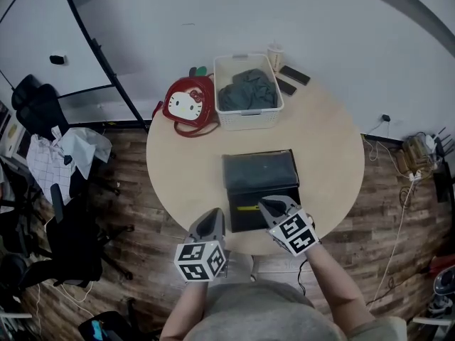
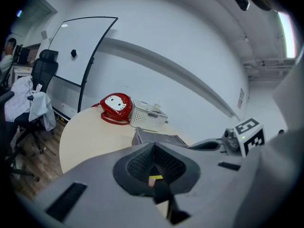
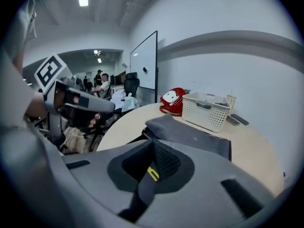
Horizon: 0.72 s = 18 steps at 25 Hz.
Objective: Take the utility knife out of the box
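Yellow and thin, the utility knife [image 1: 249, 207] lies flat inside the open black box [image 1: 274, 190], right at the tip of the right gripper [image 1: 270, 204]. This gripper's jaws are pressed together and nothing is between them. In the right gripper view a part of the knife's yellow body with a dark slot shows just below the closed tips. The left gripper [image 1: 213, 217] is beside the near left corner of the box, close to the other end of the knife, and its jaws are also pressed together and empty. The lid [image 1: 259, 168] of the box is folded back, dark grey. The box stands on the near half of a round, pale table [image 1: 178, 169]. Farther back on the table are a red bag [image 1: 188, 104] with a cat face, a white basket [image 1: 250, 121] with dark cloth in it, a cup [image 1: 275, 54] and two dark flat devices [image 1: 293, 75]. Around the table there is a brown plank floor [image 1: 128, 247], an office chair [image 1: 35, 105] at the left and a white wall [image 1: 341, 20].
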Tool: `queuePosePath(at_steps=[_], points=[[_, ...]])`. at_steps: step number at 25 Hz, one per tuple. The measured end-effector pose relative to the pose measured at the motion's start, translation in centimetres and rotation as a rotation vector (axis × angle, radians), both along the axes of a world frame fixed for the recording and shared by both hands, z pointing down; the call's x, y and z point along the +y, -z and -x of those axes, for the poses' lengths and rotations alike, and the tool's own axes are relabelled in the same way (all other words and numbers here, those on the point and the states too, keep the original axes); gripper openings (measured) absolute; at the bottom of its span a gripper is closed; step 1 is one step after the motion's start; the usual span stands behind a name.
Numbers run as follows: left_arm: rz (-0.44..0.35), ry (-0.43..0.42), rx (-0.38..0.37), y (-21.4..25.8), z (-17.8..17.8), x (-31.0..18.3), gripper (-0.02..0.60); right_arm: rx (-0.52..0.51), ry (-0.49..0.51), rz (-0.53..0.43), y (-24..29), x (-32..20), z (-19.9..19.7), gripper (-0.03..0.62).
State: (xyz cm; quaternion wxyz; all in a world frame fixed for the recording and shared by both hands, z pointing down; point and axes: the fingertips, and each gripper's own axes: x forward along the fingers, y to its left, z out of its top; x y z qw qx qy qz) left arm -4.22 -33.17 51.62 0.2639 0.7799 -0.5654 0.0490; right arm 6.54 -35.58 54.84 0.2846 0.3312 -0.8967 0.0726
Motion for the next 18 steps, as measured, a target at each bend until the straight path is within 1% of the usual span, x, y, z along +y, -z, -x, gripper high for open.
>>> queuePosePath(at_steps=[3, 5, 12, 13, 15, 18], points=[[0.009, -0.005, 0.005, -0.4, 0.1, -0.7, 0.003, 0.14, 0.099, 0.047, -2.8, -0.4, 0.1, 0.002], [0.012, -0.005, 0.007, -0.6, 0.3, -1.0, 0.003, 0.214, 0.151, 0.081, -4.4, -0.3, 0.0, 0.002], [0.032, 0.006, 0.016, -1.5, 0.5, -1.6, 0.003, 0.369, 0.298, 0.178, -8.3, 0.1, -0.6, 0.005], [0.035, 0.006, 0.016, -1.6, 0.5, -1.6, 0.003, 0.386, 0.316, 0.193, -8.7, 0.2, -0.7, 0.014], [0.038, 0.006, 0.013, -1.7, 0.6, -1.6, 0.005, 0.42, 0.35, 0.228, -9.7, 0.4, -0.8, 0.099], [0.043, 0.013, 0.007, -1.9, 0.9, -1.5, 0.003, 0.467, 0.382, 0.242, -10.8, 0.3, -0.7, 0.104]])
